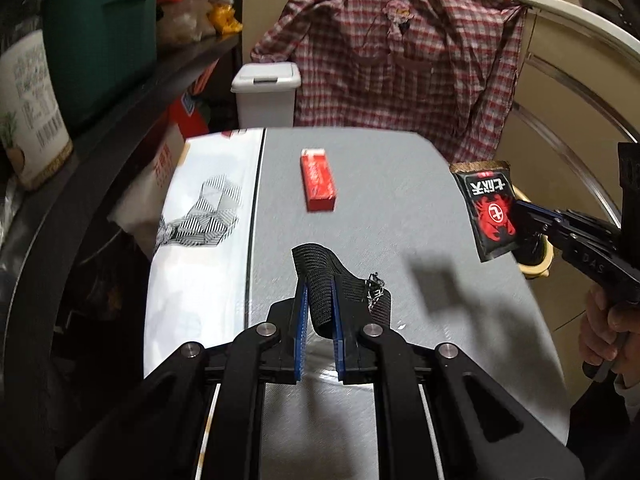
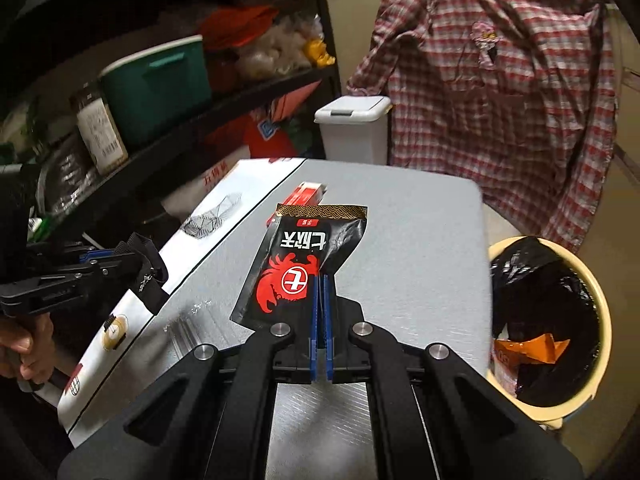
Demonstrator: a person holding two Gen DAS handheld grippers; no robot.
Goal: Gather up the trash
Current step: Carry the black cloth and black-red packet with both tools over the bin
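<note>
My left gripper (image 1: 319, 280) is shut on a folded black mesh strap (image 1: 320, 272), held just above the grey table (image 1: 400, 208). The same left gripper (image 2: 132, 258) with the black mesh strap (image 2: 150, 276) shows at the left of the right wrist view. My right gripper (image 2: 322, 280) is shut on a black snack wrapper (image 2: 300, 264) with a red crab print, lifted over the table. In the left wrist view the right gripper (image 1: 516, 216) holds the black snack wrapper (image 1: 490, 212) at the table's right edge. A red box (image 1: 318, 180) lies on the table further back.
A cream bin (image 2: 600, 320) lined with a black bag and holding orange trash stands right of the table. A white lidded bin (image 2: 354, 128) and a plaid shirt (image 2: 500, 100) are behind. Dark shelves (image 2: 200, 112) with a green tub sit left. A white printed carton (image 1: 200, 220) adjoins the table.
</note>
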